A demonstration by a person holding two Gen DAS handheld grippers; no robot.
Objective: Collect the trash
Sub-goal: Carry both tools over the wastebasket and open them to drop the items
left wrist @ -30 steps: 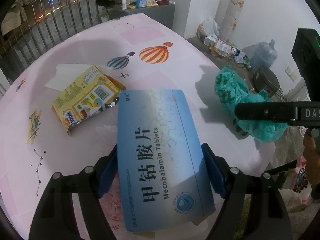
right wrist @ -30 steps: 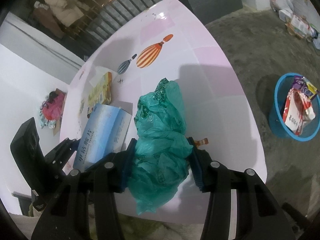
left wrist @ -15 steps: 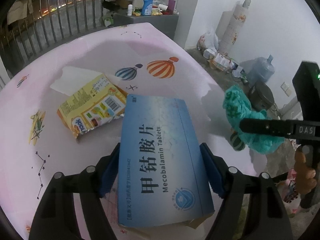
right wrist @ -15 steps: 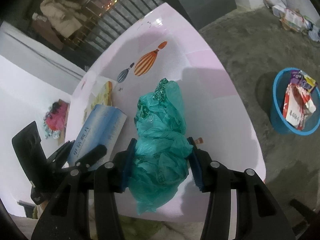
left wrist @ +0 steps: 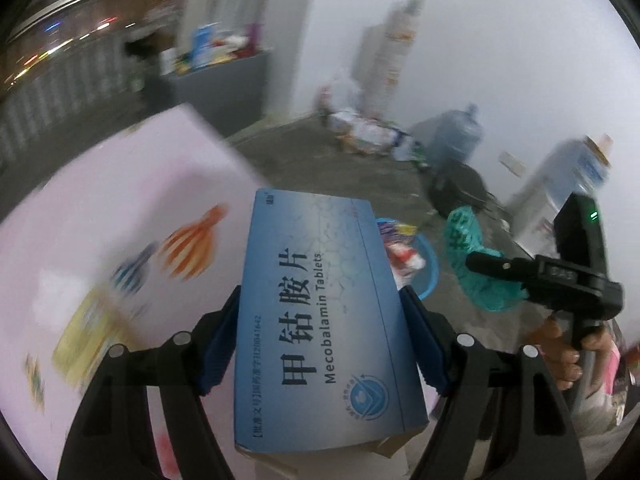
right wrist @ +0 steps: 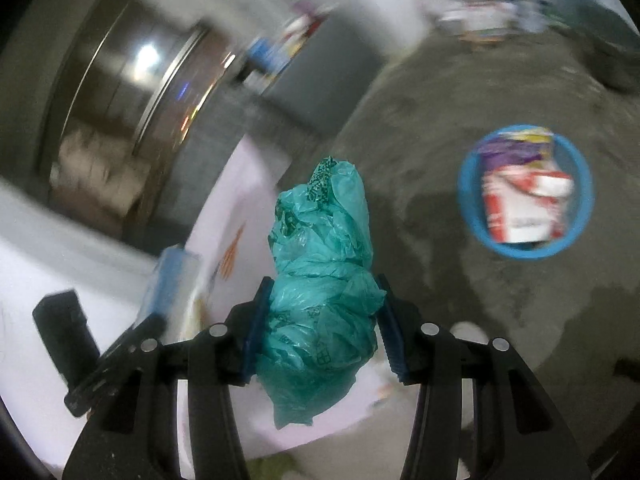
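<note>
While grey concrete floor fills my view, the pink table sits left and the blue bin stands off it, already holding trash; left gripper clamps the box, right gripper the bag.

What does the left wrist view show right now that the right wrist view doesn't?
Only the left wrist view shows the printed face of the blue tablet box clamped in the left gripper, a blurred yellow wrapper on the pink table, and the hand on the right gripper's handle.

Only the right wrist view shows the right gripper from behind, pads pressing the green plastic bag.

Both show the box, the bag, the table and the blue basin of trash on the floor.
</note>
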